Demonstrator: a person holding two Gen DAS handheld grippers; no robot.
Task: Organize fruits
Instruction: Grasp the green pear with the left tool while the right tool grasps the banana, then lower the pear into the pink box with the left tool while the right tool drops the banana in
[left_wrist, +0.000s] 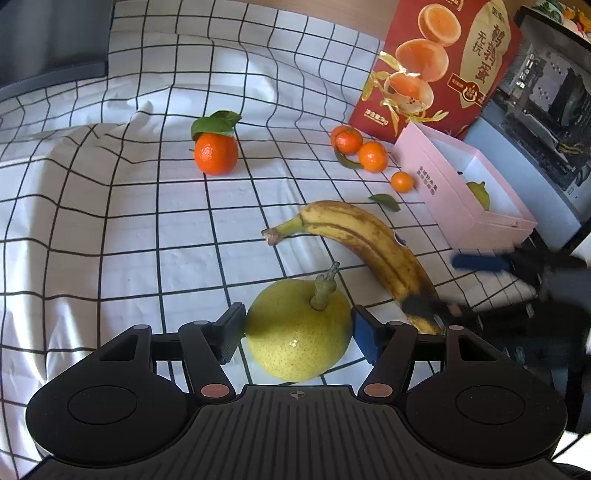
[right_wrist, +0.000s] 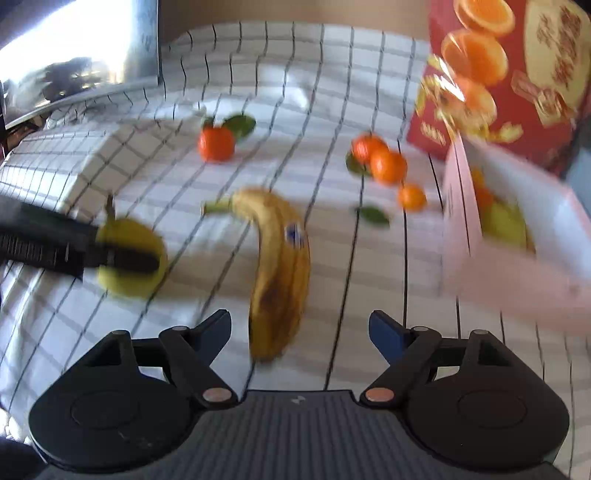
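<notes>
Pear (left_wrist: 297, 334) sits low centre between my left gripper (left_wrist: 297, 332)'s spread pads, barely touching them; clamping off-centre could roll it into the banana (left_wrist: 369, 251). My right gripper (right_wrist: 300, 332), spread and empty, hovers over that banana's tip.

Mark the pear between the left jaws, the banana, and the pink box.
pear (left_wrist: 295, 332), left wrist view, on its lit skin.
banana (left_wrist: 365, 240), left wrist view, mid-body.
pink box (left_wrist: 439, 184), left wrist view, near side wall.
</notes>
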